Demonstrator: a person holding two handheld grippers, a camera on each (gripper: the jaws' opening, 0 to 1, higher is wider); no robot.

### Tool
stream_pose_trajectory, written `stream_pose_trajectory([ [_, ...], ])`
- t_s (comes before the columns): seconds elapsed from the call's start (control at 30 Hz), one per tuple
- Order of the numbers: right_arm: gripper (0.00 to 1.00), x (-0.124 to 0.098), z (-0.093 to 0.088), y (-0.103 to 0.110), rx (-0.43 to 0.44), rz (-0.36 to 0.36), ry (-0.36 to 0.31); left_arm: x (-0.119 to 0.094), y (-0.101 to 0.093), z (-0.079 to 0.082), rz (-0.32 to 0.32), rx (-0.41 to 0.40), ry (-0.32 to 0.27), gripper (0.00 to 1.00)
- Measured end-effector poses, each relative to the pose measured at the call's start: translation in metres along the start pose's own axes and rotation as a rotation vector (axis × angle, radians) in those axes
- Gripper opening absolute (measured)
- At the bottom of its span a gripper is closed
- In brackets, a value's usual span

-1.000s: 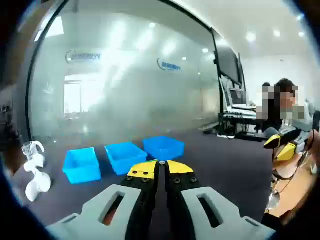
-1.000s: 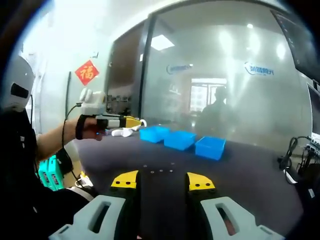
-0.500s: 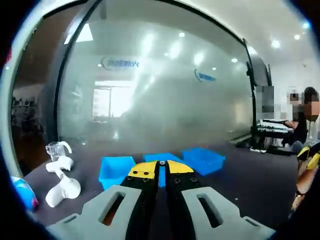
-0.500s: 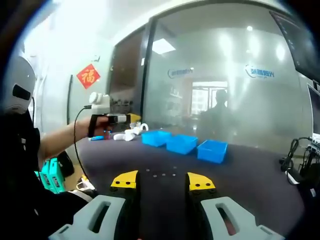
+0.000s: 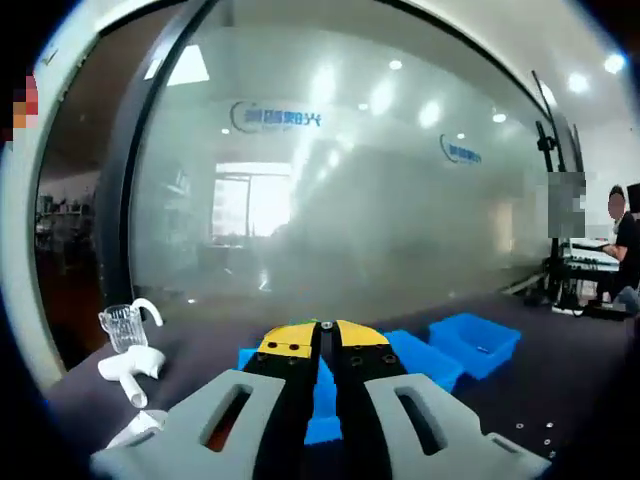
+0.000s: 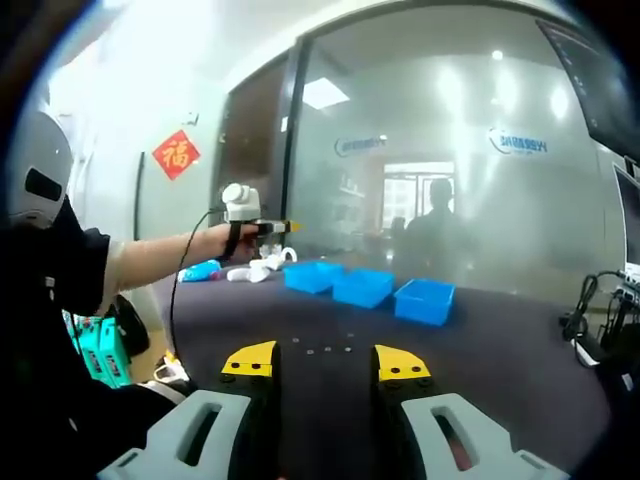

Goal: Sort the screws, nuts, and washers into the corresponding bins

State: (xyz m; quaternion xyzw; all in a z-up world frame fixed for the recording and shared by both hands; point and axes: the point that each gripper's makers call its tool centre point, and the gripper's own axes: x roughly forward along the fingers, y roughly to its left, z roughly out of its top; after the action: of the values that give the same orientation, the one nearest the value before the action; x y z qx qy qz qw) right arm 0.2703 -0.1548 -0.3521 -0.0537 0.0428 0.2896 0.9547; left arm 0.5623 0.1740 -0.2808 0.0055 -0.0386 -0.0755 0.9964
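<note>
Three blue bins stand in a row on the dark table: the left bin (image 6: 310, 275), the middle bin (image 6: 362, 287) and the right bin (image 6: 424, 300). Small metal parts (image 6: 320, 348) lie scattered on the table in front of them. My right gripper (image 6: 325, 362) is open and holds nothing, low over the table short of the parts. A person's hand holds my left gripper (image 6: 285, 227) in the air above and left of the bins. In the left gripper view, the left gripper (image 5: 322, 338) is shut with nothing between its yellow tips, and the bins (image 5: 475, 345) lie just beyond it, one partly hidden.
White plastic pieces (image 5: 128, 365) and a clear cup (image 5: 125, 325) sit at the table's left end, near a blue object (image 6: 200, 270). A frosted glass wall stands behind the table. Cables (image 6: 590, 310) hang at the right edge. A person (image 5: 625, 230) sits far right.
The left gripper has risen and travelled right toward the bins, and its view has swung left. The right gripper has held still and stayed open.
</note>
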Motion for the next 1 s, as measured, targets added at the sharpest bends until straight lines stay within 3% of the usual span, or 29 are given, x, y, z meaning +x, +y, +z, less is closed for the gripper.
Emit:
stream_pose_trajectory([
  [0.07, 0.32, 0.000, -0.001, 0.000, 0.002, -0.002, 0.001, 0.012, 0.004, -0.003, 0.003, -0.003, -0.001, 0.03],
  [0.2, 0.32, -0.001, -0.001, -0.001, 0.007, -0.005, -0.001, 0.034, 0.011, -0.021, 0.018, 0.045, 0.063, 0.03],
  [0.33, 0.32, -0.001, -0.001, -0.001, 0.007, -0.002, -0.002, 0.047, 0.019, -0.032, 0.038, 0.018, 0.079, 0.03],
  [0.53, 0.31, -0.002, -0.001, -0.001, 0.009, -0.002, -0.005, 0.055, 0.032, -0.049, 0.073, 0.003, 0.123, 0.03],
  [0.67, 0.31, -0.002, -0.001, 0.000, 0.009, 0.001, -0.004, 0.053, 0.028, -0.055, 0.068, -0.015, 0.146, 0.04],
  [0.73, 0.31, -0.001, -0.002, 0.002, 0.008, 0.008, -0.002, 0.052, 0.021, -0.057, 0.048, -0.010, 0.153, 0.08],
  [0.8, 0.31, -0.001, -0.003, 0.003, 0.006, 0.009, -0.001, 0.051, 0.016, -0.055, 0.029, -0.004, 0.146, 0.20],
  [1.0, 0.31, 0.000, -0.002, 0.005, 0.003, 0.015, -0.002, 0.041, 0.007, -0.053, -0.010, 0.012, 0.144, 0.29],
])
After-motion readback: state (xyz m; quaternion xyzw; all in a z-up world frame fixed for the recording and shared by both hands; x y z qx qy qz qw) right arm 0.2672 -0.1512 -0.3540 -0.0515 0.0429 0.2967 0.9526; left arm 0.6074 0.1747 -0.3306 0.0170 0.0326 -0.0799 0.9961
